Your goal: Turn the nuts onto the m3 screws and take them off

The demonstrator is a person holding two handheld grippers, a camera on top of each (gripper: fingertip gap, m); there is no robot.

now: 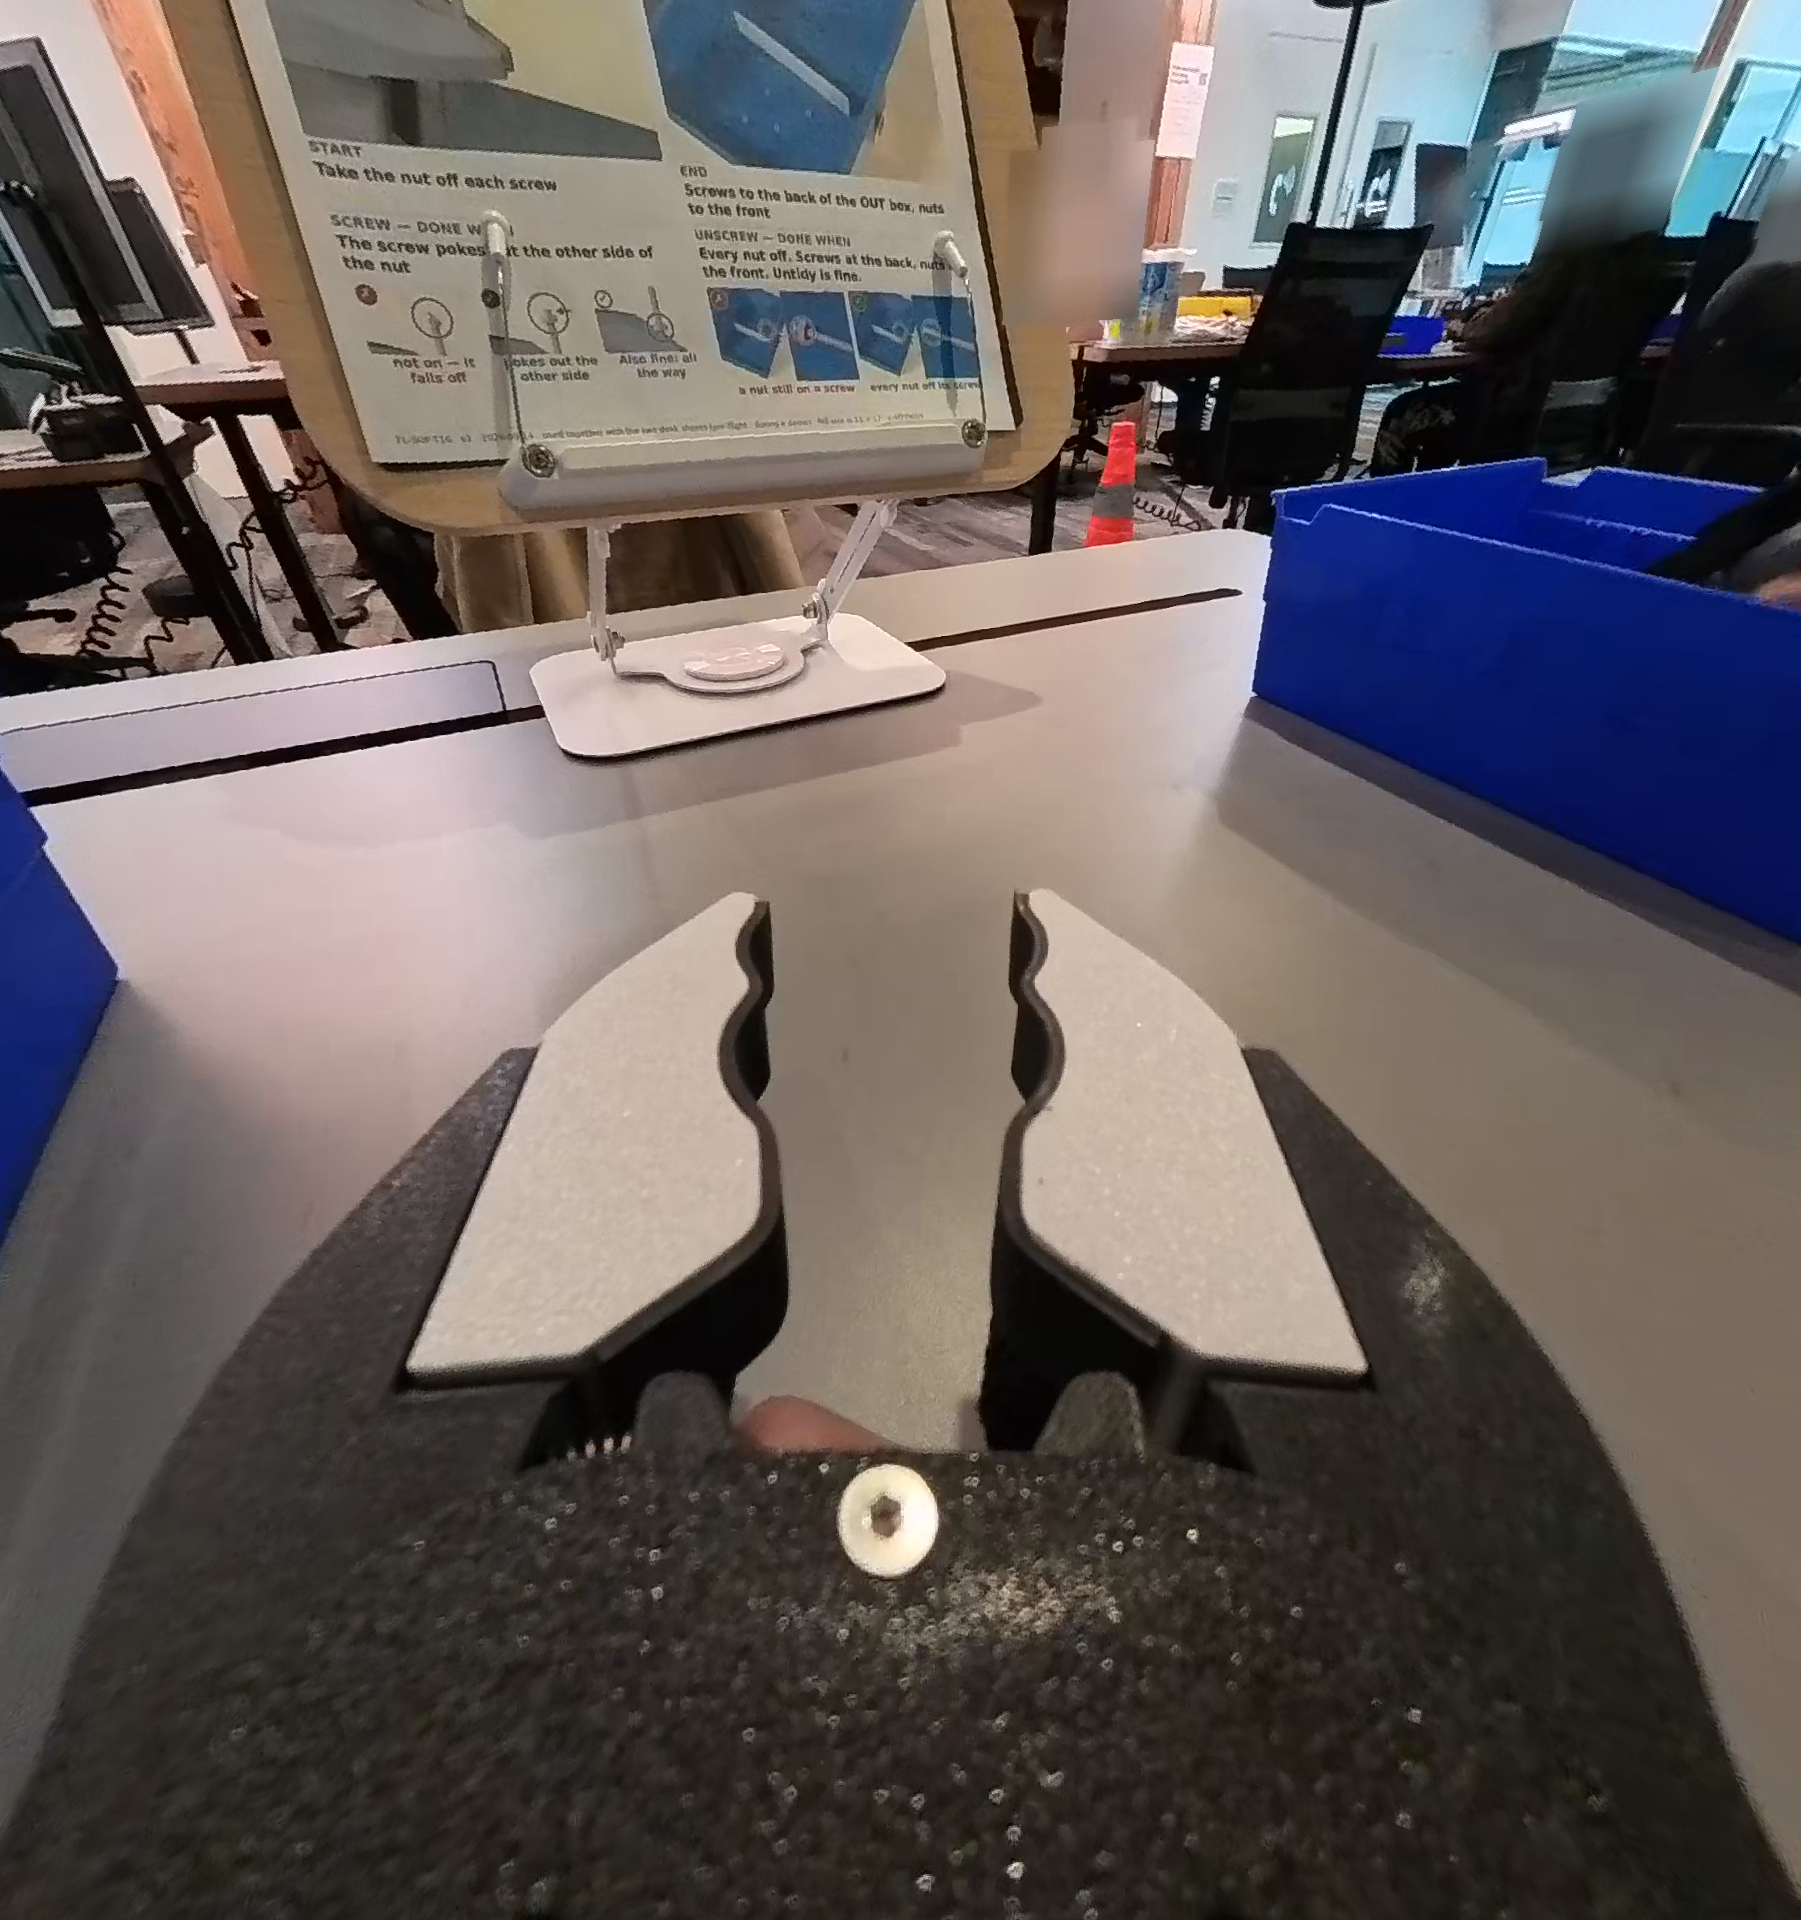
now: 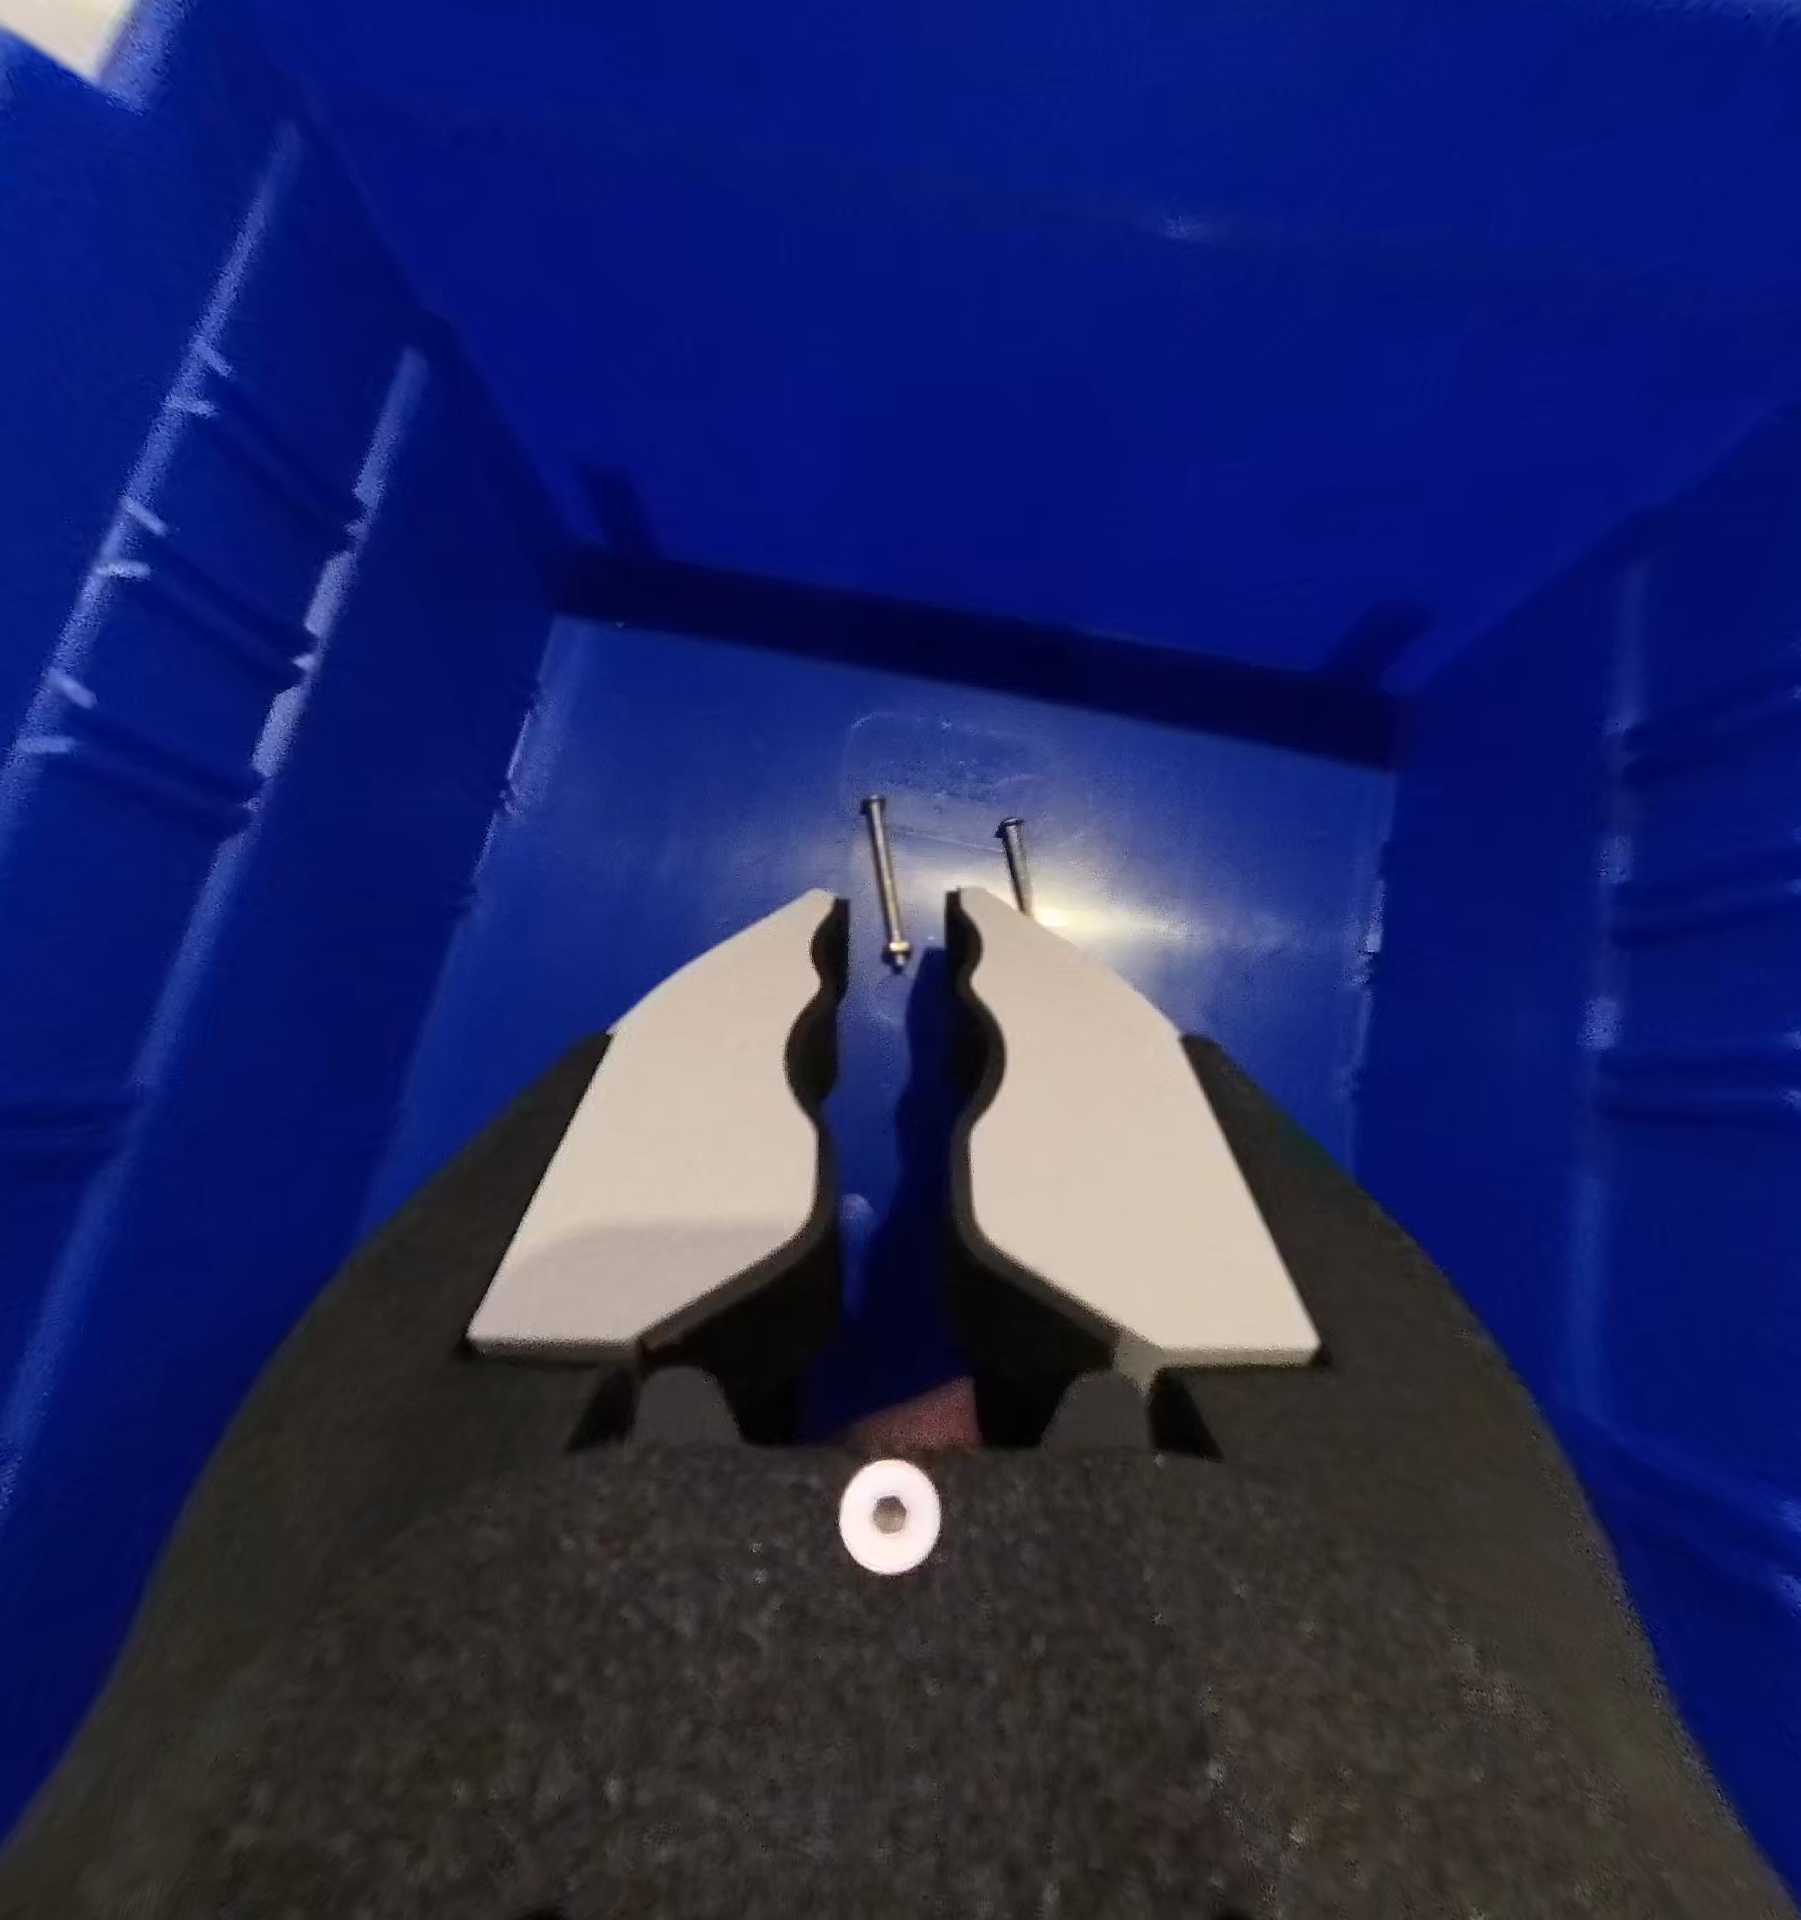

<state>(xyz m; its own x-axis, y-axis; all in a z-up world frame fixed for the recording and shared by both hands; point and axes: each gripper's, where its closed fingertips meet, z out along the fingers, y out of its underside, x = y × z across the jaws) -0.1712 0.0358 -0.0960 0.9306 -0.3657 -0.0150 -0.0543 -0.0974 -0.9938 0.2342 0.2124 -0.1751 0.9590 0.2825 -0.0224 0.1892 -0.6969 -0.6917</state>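
Bench of smooth grey laminate fills most of my left wrist view, wide and flat, running far toward a white-footed stand that props up a printed instruction sheet on a wooden board. Right of that, a deep blue plastic bin sits on the bench, and the edge of a second blue bin shows at the left border. My left tongs, grey-faced fingers on a black textured body, hover low over the bare bench with the jaws spread wide and nothing between them.

My right tongs reach down inside the blue bin, whose ribbed wall rises on the left. Their jaws stand partly apart, a narrow gap between the tips, pinching nothing. On the bin floor just beyond the tips lies a long thin metal screw with a small nut threaded near its near end, that end lying in the gap between the fingertips. Just right of it lies a second thin screw, its near end hidden behind my right finger.
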